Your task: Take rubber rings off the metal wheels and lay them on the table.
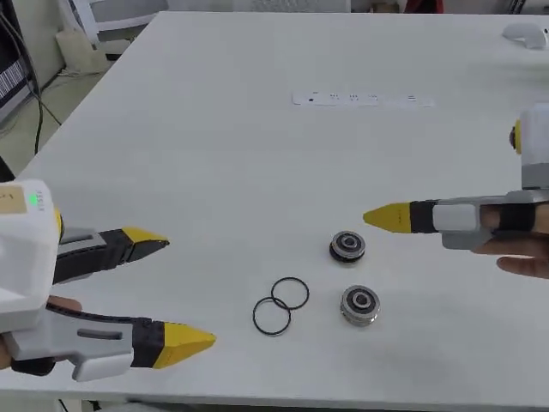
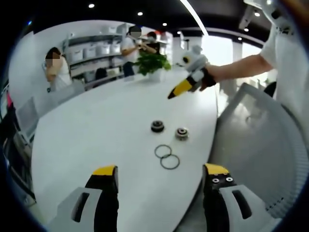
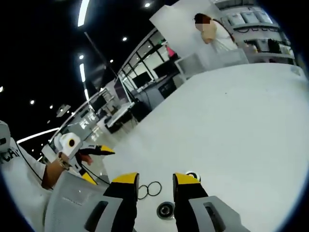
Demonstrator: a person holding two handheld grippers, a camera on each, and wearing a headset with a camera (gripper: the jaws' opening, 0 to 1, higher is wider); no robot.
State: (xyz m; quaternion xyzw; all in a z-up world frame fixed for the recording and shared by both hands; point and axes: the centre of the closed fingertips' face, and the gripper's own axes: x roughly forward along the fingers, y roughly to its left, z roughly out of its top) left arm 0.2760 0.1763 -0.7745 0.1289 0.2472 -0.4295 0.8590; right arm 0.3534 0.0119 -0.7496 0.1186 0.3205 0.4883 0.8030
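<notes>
Left tongs (image 1: 190, 292) sit at the near left, spread wide and empty. Right of them, two rubber rings (image 1: 281, 305) lie overlapping on the tabletop (image 1: 257, 172), already off. Further right is the near wheel (image 1: 359, 305), with the far wheel (image 1: 347, 246) behind it. Can't really tell if either has a ring on. Right tongs (image 1: 386, 217) hover just past the far wheel, jaws a bit apart and empty, so that hand's closer.
</notes>
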